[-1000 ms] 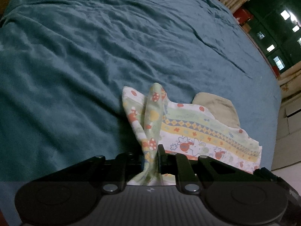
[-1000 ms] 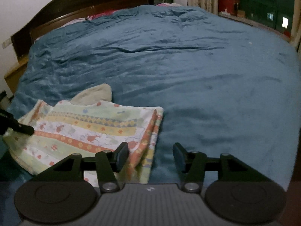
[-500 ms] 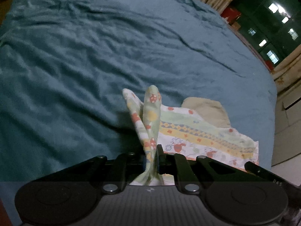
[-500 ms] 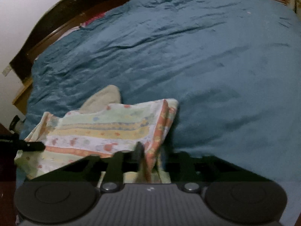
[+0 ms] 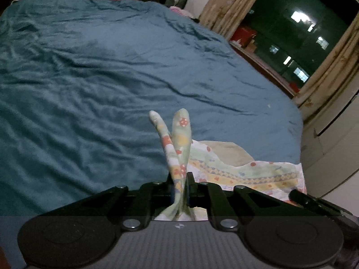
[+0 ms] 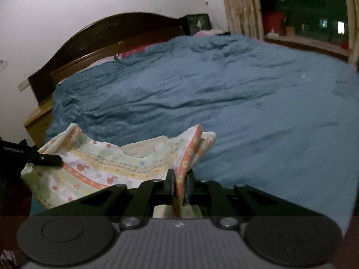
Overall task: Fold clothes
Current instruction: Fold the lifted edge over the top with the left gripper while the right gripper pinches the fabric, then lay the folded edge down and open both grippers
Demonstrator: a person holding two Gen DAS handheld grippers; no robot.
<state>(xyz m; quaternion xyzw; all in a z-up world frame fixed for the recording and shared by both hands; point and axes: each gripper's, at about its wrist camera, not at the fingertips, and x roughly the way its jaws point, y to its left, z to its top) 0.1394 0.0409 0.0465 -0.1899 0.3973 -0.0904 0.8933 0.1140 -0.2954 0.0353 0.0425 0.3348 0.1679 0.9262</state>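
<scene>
Right now your left gripper (image 5: 180, 187) has its fingers pinching a bunched corner of the patterned cloth (image 5: 242, 172), and two narrow ends of that corner stand up above the fingers like a pair of ears. Your right gripper (image 6: 179, 185) is pinching the opposite edge of the same cloth (image 6: 107, 168), where an orange-bordered fold rises between its fingers. The cloth hangs slack between your two grips, near the foot edge of the bed (image 6: 246, 103), over its blue blanket (image 5: 101, 85).

A plain beige piece (image 5: 226, 151) shows behind the patterned cloth in the left wrist view and peeks through a dip in it in the right wrist view (image 6: 143, 149); you cannot tell whether it is a separate garment or the cloth's own lining, since most of it is covered. The lower part of the cloth is hidden behind both gripper bodies, so how far it hangs down cannot be made out.

From the right wrist view your left gripper appears only as a dark finger tip (image 6: 46, 159) at the cloth's far corner, the rest cut off by the frame. Beyond the bed's head, the wooden headboard (image 6: 112, 33) is dim, and the window (image 5: 298, 33) beside the bed shows only dark with blurred lights.
</scene>
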